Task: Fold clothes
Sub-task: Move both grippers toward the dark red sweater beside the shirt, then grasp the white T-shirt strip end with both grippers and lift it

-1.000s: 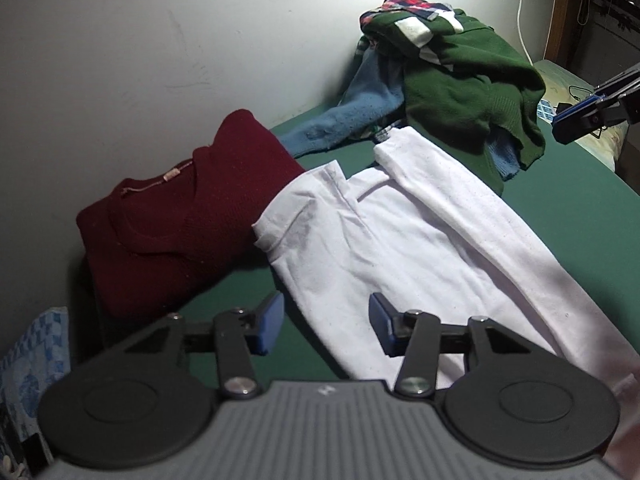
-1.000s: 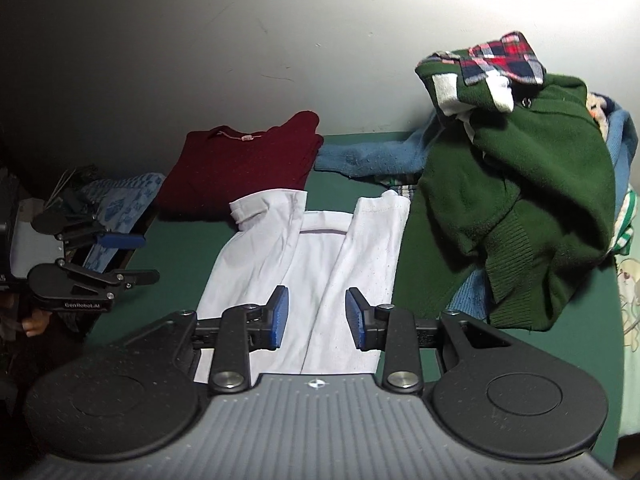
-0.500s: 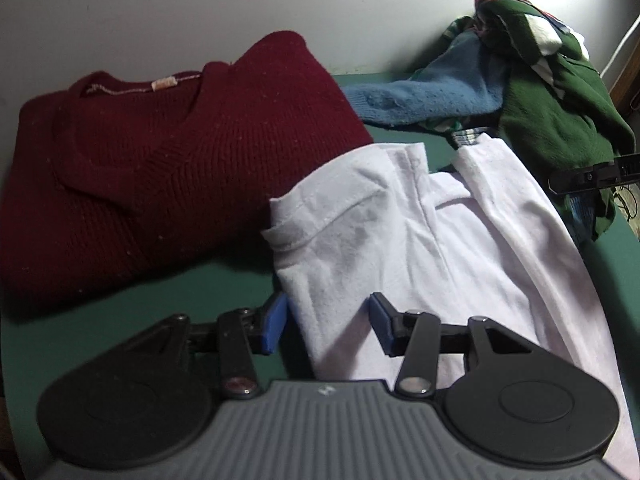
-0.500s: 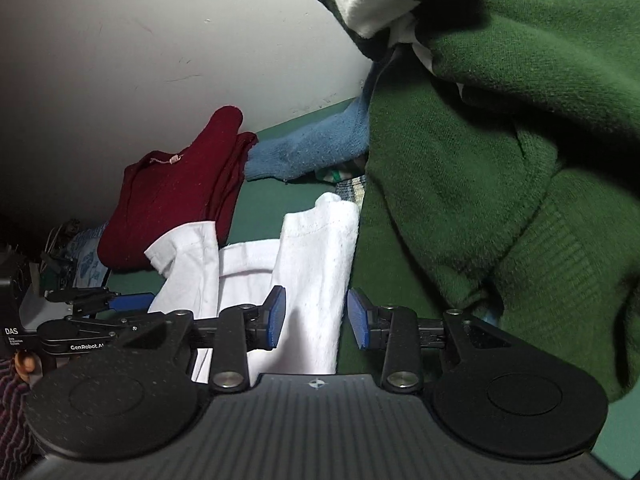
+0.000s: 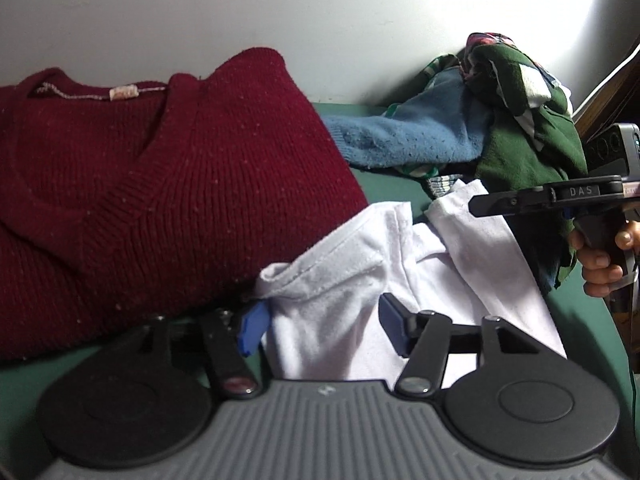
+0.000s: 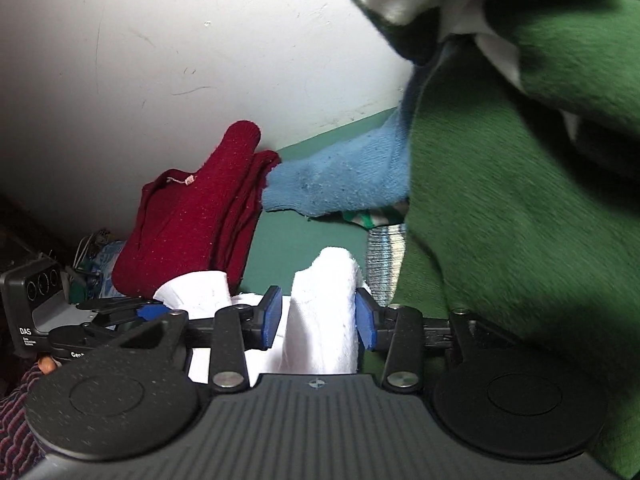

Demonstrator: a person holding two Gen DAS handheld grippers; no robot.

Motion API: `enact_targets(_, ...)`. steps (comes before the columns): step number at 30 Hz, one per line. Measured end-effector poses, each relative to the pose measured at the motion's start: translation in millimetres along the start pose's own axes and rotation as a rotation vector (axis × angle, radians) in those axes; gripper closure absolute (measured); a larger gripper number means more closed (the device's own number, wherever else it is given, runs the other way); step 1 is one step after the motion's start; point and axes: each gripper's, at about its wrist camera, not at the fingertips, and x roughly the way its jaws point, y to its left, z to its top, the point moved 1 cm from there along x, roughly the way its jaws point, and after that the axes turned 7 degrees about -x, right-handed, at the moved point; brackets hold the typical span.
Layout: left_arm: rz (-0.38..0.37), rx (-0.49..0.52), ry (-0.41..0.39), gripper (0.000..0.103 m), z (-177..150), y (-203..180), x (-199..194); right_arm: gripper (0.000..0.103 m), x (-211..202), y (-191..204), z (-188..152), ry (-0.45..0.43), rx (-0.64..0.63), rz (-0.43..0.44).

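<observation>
A white garment [image 5: 400, 280] lies on the green surface [image 5: 384, 184], its sides folded inward. My left gripper [image 5: 320, 330] is open, its jaws either side of the garment's near left corner. My right gripper [image 6: 318, 318] is open, its jaws either side of the garment's right folded strip [image 6: 324, 300]. The right gripper also shows in the left wrist view [image 5: 520, 202], low over the far right corner. The left gripper shows at the left of the right wrist view [image 6: 120, 312].
A folded dark red sweater [image 5: 140, 200] lies against the wall, left of the white garment. A pile of green [image 6: 520, 200], blue [image 6: 340, 184] and plaid clothes lies right of the white garment, close against my right gripper.
Both grippers have moved forward and down to the far end of the white garment. Their jaws now straddle its left and right corners. Both stay open.
</observation>
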Motion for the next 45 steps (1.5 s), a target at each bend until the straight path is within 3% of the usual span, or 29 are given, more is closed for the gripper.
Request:
enact_targets(2, -0.005, 0.005, -0.007, 0.057, -1.1, 2.4, -0.3, 0.062, 0.7, 0.9, 1.0, 0.005, -0.031, -0.017)
enact_targets(6, -0.032, -0.047, -0.016, 0.048, 5.2, 11.4, 1.3, 0.058, 6.5, -4.7, -0.9, 0.001, -0.058, -0.021)
enact_targets(9, -0.006, -0.003, -0.02, 0.052, 5.5, 3.9, 4.7, 0.052, 11.1, -3.9, 3.0, -0.008, -0.044, -0.016)
enact_targets(12, 0.009, 0.016, -0.005, 0.058, 2.9, 1.4, 1.4, 0.061, 11.3, -6.3, 7.1, 0.002, -0.015, -0.031)
enact_targets(14, -0.023, 0.009, 0.008, 0.058, -0.6, 5.0, -7.1, 0.08, 9.8, -7.1, 6.7, 0.017, -0.025, -0.039)
enact_targets(15, -0.003, 0.041, 0.001, 0.057, -3.9, 3.1, -11.3, 0.091, 8.9, -6.2, 5.2, 0.029, -0.048, -0.052)
enact_targets(17, 0.046, 0.102, -0.009, 0.056, -9.7, 0.7, -17.3, 0.094, 8.3, -4.5, 1.6, 0.042, -0.094, -0.072)
enact_targets(20, 0.1, 0.099, 0.012, 0.056, -7.0, 7.5, -12.0, 0.096, 10.1, -5.2, 0.4, 0.039, -0.101, -0.085)
enact_targets(24, 0.15, 0.129, -0.008, 0.045, -2.9, 3.5, -0.3, 0.096, 12.9, -5.3, 0.0, 0.025, -0.094, -0.086)
enact_targets(29, 0.168, 0.16, -0.043, 0.042, 1.9, -7.6, 14.3, 0.095, 13.8, -2.0, -3.0, 0.003, -0.139, -0.08)
enact_targets(32, 0.189, 0.189, -0.052, 0.058, -0.5, -10.5, 14.7, 0.094, 13.6, -2.5, -1.4, 0.007, -0.133, -0.069)
enact_targets(33, 0.18, 0.179, -0.051, 0.07, -0.9, -7.9, 12.3, 0.094, 13.7, -2.8, -0.3, 0.012, -0.122, -0.067)
enact_targets(36, 0.13, 0.134, -0.039, 0.093, -0.7, 0.0, 3.5, 0.096, 12.2, -3.0, 3.6, 0.026, -0.086, -0.05)
enact_targets(42, 0.135, 0.203, -0.088, 0.096, -3.3, -27.0, -12.6, 0.097, -2.5, 1.5, 5.5, -0.029, -0.12, -0.017)
enact_targets(45, 0.171, 0.265, -0.115, 0.096, 0.1, -41.1, -14.7, 0.097, -10.5, 10.2, 9.4, -0.047, -0.152, -0.002)
